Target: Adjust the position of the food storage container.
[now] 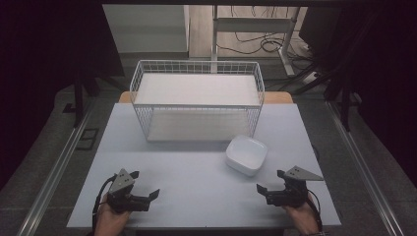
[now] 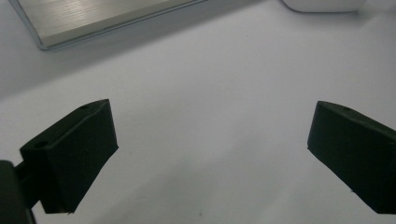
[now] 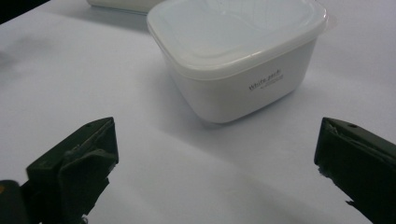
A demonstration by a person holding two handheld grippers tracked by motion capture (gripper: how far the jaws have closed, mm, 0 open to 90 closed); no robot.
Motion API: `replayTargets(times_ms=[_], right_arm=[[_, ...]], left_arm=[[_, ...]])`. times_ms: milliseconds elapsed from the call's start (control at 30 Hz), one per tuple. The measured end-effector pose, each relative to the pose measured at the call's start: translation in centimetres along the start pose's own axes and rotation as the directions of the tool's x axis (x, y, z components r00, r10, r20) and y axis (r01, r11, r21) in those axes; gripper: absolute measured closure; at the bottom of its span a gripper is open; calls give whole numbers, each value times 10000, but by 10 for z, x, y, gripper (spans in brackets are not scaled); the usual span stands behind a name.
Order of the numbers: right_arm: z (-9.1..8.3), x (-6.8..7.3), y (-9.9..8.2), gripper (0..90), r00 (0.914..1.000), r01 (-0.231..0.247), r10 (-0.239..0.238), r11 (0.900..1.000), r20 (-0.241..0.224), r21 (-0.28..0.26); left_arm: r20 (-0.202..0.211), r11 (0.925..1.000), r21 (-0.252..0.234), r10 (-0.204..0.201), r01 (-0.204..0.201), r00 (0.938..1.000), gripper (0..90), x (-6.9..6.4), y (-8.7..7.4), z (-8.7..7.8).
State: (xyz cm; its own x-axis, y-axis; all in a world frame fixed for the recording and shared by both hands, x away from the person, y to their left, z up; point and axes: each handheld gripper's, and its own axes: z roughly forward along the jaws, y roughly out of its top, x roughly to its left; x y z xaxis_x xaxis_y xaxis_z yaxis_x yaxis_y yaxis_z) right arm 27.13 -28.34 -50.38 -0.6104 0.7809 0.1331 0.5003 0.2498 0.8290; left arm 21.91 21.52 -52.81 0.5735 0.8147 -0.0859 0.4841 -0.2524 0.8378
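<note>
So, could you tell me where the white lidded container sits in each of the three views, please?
High view: the white container sits right of centre, in front of the wire basket's right corner.
Left gripper view: a sliver of it at the top edge, right of centre.
Right gripper view: large, upper centre, beyond the open jaws.
Shared landmark: the basket's pale base, at top left of both gripper views.
</note>
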Motion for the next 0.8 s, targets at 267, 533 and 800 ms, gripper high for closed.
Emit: replayTargets(times_ms=[267,533,800], right_arm=[[3,2,0,0,9995,279,-281,9995,128,149],[3,1,4,33,9983,400,-422,9977,403,548],[-2,-6,16,399,9991,311,-326,9982,277,514]], left_arm=[[131,9998,89,-171,170,9998,23,1,0,2],[55,9992,386,-105,102,9999,27,1,0,5],[146,9994,239,-268,264,9995,27,3,-1,4]])
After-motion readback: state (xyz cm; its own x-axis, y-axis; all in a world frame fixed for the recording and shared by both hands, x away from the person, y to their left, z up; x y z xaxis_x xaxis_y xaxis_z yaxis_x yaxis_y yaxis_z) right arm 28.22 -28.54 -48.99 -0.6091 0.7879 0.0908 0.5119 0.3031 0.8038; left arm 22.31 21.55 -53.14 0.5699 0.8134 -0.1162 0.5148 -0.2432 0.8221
